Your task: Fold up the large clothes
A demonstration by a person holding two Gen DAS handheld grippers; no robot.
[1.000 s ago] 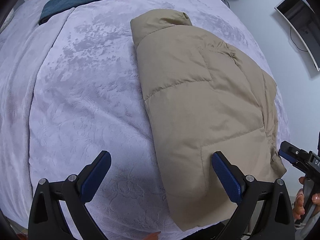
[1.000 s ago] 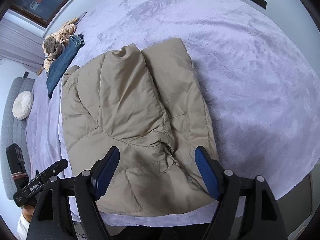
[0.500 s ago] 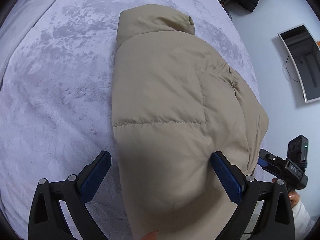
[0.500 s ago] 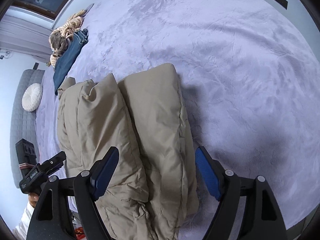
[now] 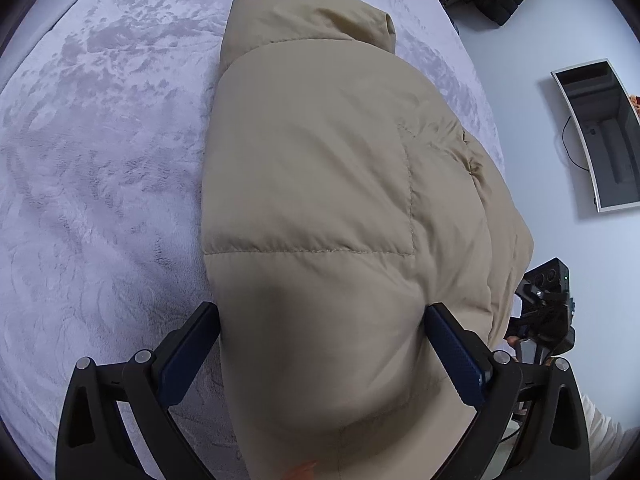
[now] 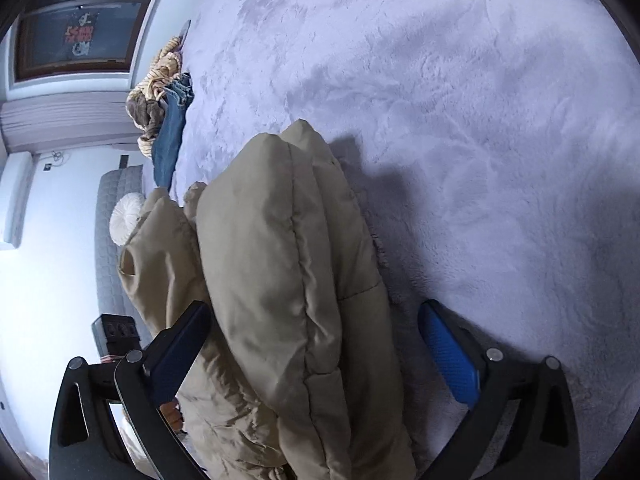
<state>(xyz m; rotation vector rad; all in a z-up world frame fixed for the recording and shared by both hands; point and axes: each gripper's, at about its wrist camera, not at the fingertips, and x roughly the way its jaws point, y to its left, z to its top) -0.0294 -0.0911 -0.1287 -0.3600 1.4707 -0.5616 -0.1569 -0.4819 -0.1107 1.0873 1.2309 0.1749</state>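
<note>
The lavender bed is covered ahead of both pairs of fingers by the padded beige jacket, whose near end is cut off below each view. The left gripper is spread wide, the jacket bulging between its fingers and touching both. The right gripper is equally wide apart, the bunched jacket against its left finger only.

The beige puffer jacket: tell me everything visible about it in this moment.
The beige puffer jacket is a quilted, padded garment with stitched seams and a matte woven-looking shell. It lies folded lengthwise into a thick bundle on the lilac plush bedspread, collar end at the far side. Its near end bulges up between the open fingers of the left hand-held gripper and right hand-held gripper.
</note>
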